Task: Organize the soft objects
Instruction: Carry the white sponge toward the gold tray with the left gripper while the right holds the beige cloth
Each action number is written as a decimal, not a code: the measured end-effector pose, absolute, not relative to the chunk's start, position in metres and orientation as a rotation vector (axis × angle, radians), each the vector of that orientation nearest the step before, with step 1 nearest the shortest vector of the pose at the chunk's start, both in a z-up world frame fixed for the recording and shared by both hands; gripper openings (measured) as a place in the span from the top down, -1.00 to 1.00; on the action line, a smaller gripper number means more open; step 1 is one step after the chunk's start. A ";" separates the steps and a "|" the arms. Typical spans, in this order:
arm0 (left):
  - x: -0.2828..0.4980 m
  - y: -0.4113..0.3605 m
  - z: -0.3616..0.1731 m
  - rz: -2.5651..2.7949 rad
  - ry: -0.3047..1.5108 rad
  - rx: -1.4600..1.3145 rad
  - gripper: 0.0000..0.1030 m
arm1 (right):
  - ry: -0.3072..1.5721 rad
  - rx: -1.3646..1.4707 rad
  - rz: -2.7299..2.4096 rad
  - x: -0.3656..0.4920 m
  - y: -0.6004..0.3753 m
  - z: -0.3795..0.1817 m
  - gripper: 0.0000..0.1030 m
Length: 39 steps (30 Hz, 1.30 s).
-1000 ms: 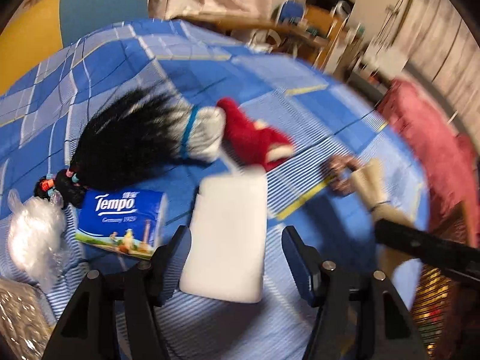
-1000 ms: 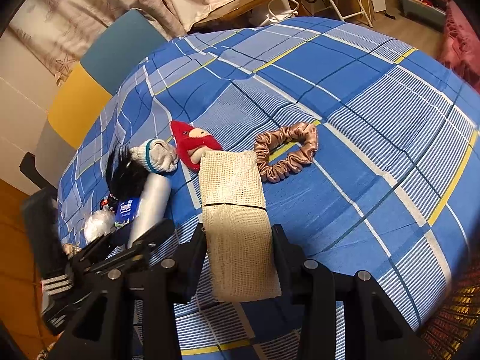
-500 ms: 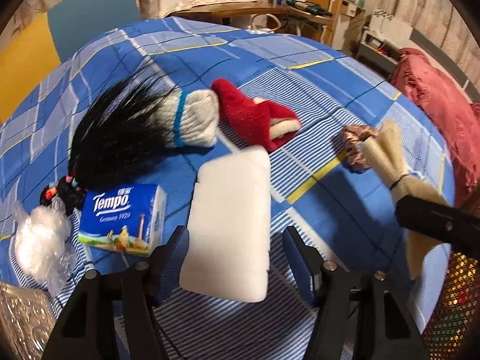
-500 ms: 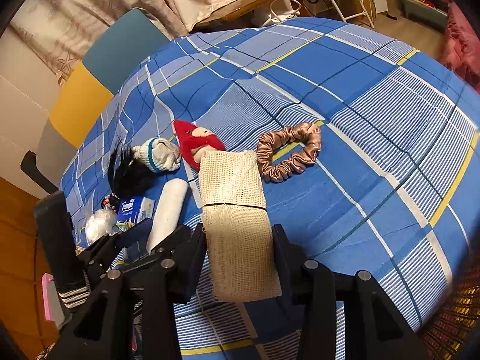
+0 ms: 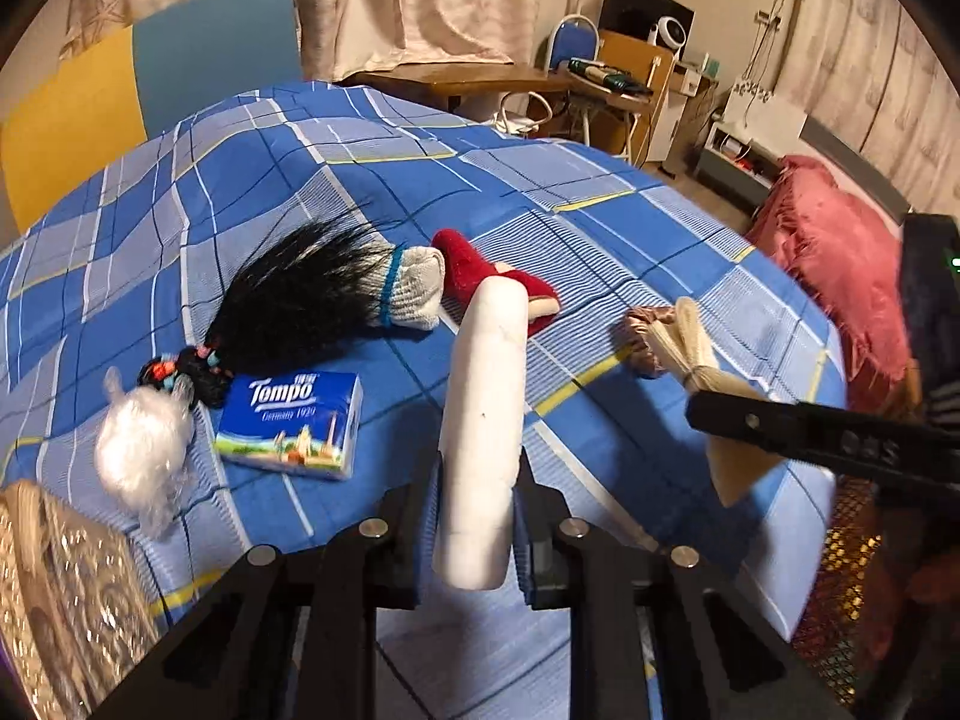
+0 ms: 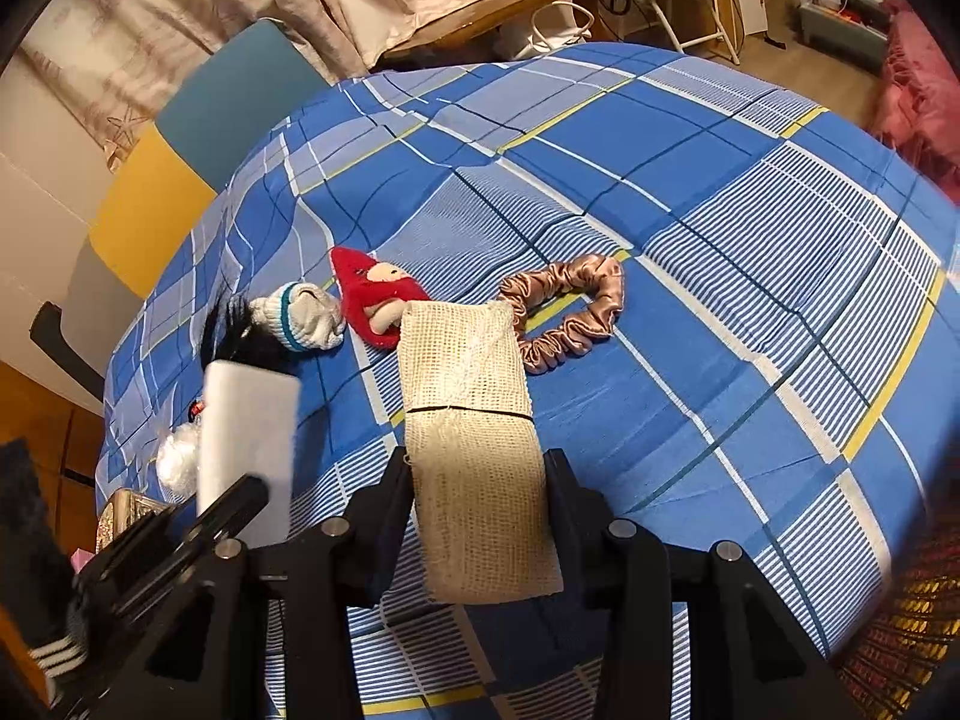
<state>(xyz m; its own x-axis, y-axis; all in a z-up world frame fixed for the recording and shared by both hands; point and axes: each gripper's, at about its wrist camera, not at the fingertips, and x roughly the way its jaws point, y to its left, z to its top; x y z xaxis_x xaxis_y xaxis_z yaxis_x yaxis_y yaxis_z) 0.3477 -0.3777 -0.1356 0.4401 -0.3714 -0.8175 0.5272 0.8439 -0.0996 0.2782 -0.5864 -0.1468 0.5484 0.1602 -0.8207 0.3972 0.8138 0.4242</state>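
My left gripper is closing on a white foam sponge; its pads squeeze the sponge narrow and hold it tilted above the blue plaid bedcover. The right wrist view shows the same sponge at lower left. My right gripper is shut on a beige mesh pad that sticks out forward over the cover. Beyond the pad lie a pink satin scrunchie and a red plush toy.
A black hair bundle with a white sock lies left of the plush toy. A Tempo tissue pack, a wad of clear plastic and a glittery box sit at lower left. A pink cushion lies off the bed's right side.
The left jaws have gone from wide open around the flat-lying sponge to pinching it, and the sponge has come up off the cover. The right gripper and its mesh pad have not moved.
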 end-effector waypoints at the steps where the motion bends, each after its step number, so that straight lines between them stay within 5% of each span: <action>1: 0.346 -0.378 -0.135 -0.577 0.962 0.172 0.59 | 0.997 0.630 -0.156 0.278 -0.587 -0.147 0.15; 7: 0.352 -0.381 -0.146 -0.606 1.003 0.180 0.31 | 0.995 0.629 -0.147 0.279 -0.586 -0.145 0.15; 9: 0.355 -0.387 -0.154 -0.582 1.042 0.205 -0.03 | 0.992 0.638 -0.144 0.279 -0.587 -0.145 0.15; 15: 0.358 -0.402 -0.169 -0.541 1.040 0.256 -0.32 | 0.975 0.670 -0.132 0.277 -0.590 -0.142 0.13; 22: 0.359 -0.416 -0.191 -0.525 1.092 0.314 -0.32 | 0.983 0.666 -0.118 0.278 -0.587 -0.141 0.13; 24: 0.358 -0.410 -0.189 -0.546 1.084 0.250 -0.08 | 0.982 0.668 -0.122 0.278 -0.588 -0.142 0.13; 27: 0.356 -0.403 -0.185 -0.559 1.099 0.218 -0.07 | 0.985 0.668 -0.128 0.278 -0.589 -0.143 0.13; 39: 0.277 -0.335 -0.096 -0.670 0.969 -0.023 -0.07 | 0.981 0.636 -0.109 0.278 -0.582 -0.144 0.13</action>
<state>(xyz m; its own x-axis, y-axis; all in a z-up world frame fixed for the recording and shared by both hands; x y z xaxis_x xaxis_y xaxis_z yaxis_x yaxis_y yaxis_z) 0.2770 -0.3351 -0.0956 0.3824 -0.5356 -0.7530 0.5158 0.7998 -0.3069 0.2782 -0.5817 -0.1435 0.5663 0.1916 -0.8016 0.3635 0.8149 0.4515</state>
